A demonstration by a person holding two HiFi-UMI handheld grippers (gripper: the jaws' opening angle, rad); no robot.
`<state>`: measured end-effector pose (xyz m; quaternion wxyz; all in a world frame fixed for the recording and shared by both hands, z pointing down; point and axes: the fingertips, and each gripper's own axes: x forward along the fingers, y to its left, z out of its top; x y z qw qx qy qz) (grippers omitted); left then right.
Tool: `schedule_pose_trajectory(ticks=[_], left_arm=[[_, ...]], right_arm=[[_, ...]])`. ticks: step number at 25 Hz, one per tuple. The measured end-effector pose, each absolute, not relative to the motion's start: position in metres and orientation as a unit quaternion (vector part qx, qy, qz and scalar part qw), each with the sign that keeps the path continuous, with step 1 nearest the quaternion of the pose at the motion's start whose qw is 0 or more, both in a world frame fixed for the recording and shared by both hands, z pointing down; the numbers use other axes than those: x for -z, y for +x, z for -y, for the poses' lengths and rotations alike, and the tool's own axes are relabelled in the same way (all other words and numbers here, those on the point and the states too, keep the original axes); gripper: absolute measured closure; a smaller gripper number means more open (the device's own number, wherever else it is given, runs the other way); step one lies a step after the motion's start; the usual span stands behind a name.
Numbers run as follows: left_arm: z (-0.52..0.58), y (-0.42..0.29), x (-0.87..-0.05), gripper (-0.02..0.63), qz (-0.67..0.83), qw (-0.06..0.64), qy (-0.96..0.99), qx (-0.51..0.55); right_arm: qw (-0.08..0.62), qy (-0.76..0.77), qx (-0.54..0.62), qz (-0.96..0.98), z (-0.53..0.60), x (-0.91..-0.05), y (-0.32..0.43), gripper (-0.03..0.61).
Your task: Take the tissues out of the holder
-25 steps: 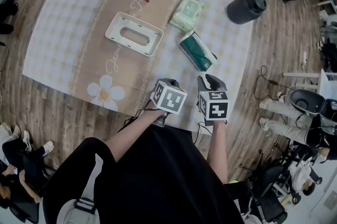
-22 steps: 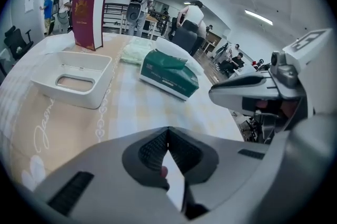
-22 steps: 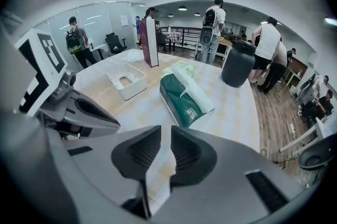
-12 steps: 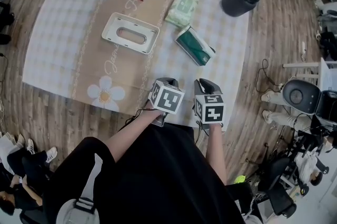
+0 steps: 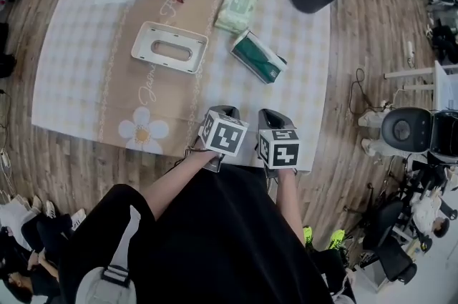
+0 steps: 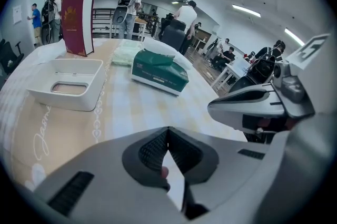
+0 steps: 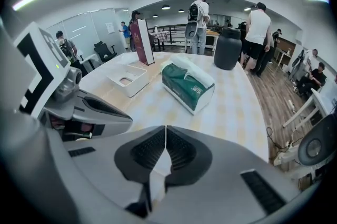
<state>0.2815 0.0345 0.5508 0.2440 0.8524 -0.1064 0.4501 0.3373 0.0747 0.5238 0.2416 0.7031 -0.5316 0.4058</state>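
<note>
- At the near edge of the table, the two tongs sit side by side, well apart from everything laid out on it.
- The right gripper has just been closing its jaws. They now meet pad to pad with nothing between them.
- Compared with a second ago, this gripper has drawn back from the green tissue pack, which it then stood close to.
- The left gripper is likewise closed and empty.
- The tissue pack lies on the table just right of the white holder, clear of it and not touching.
- The holder sits open side up with nothing in it, and bare surface shows through its oval slot.
- Judgement: the removal appears complete, and the closing and retreat read as a finishing move rather than a fresh approach.
- The pack lies flat, with white tissue showing at its top face.
- Its long axis runs diagonally in the head view, from far-left to near-right, with the nearer end turned toward the table's right side.
</note>
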Motion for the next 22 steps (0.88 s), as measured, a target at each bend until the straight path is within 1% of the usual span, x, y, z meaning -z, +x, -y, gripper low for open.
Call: schedule_pose_trajectory(ticks=[6, 11, 22], left_arm=[[-0.048, 0.277, -0.554, 0.606, 0.087, 0.230, 0.852, -0.462], [-0.054, 0.273, -0.558, 0.607, 0.083, 0.229, 0.850, -0.467], [-0.053, 0.270, -0.549, 0.607, 0.091, 0.226, 0.854, -0.459]], right_arm=[[0.224, 0.707, -0.433, 0.513, -0.086, -0.531, 0.316, 0.565], [0.210, 0.710, -0.460, 0.491, -0.100, -0.536, 0.312, 0.565], [0.210, 0.704, -0.459, 0.500, -0.095, -0.528, 0.312, 0.565]])
